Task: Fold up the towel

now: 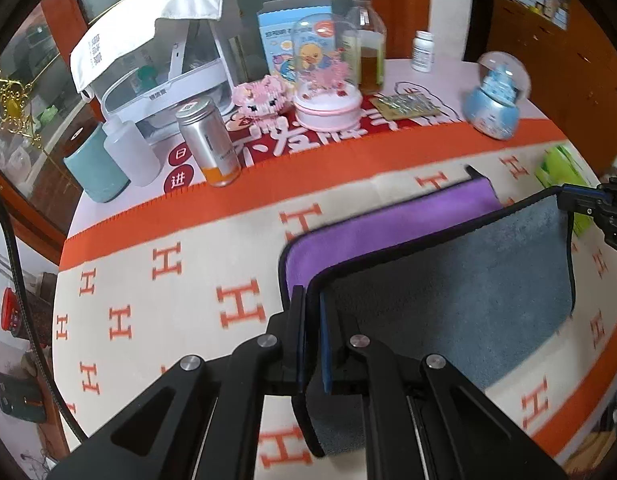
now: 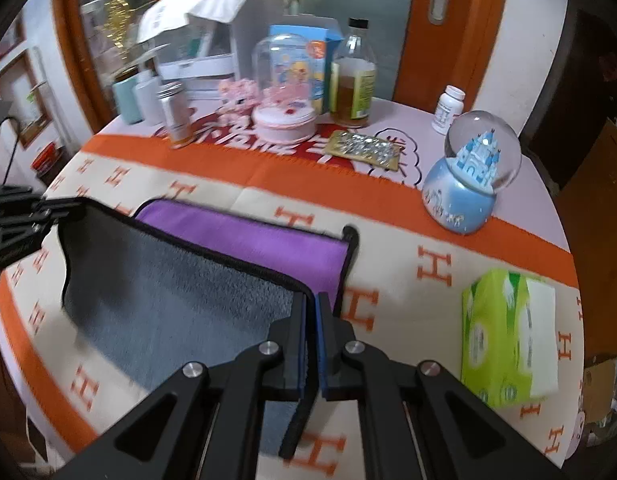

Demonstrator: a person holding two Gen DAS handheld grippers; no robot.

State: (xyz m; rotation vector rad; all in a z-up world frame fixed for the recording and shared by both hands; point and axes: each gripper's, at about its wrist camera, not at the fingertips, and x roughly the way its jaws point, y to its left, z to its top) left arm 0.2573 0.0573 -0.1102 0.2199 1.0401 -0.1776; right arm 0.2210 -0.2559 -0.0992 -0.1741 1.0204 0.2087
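1. Left tongs (image 1: 312, 336) clamped on one near corner of the towel (image 1: 448, 280); right tongs (image 2: 311, 340) clamped on the other near corner.
2. Towel lifted between both, grey side up, black-trimmed, purple face (image 2: 252, 240) showing beyond, far part lying on the H-patterned cloth (image 1: 156, 304) covering the surface.
3. Near the right side: green tissue box (image 2: 508, 332), blue snow globe (image 2: 468, 176).
4. Farther back: silver can (image 1: 210, 142), pink dome ornament (image 1: 328, 80), bottle (image 2: 352, 76).

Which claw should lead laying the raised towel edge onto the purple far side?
Neither clearly. The left claw and right claw each clamp a corner of the towel, grey face up. I'd move both forward together; leading with one risks skewing the fold.
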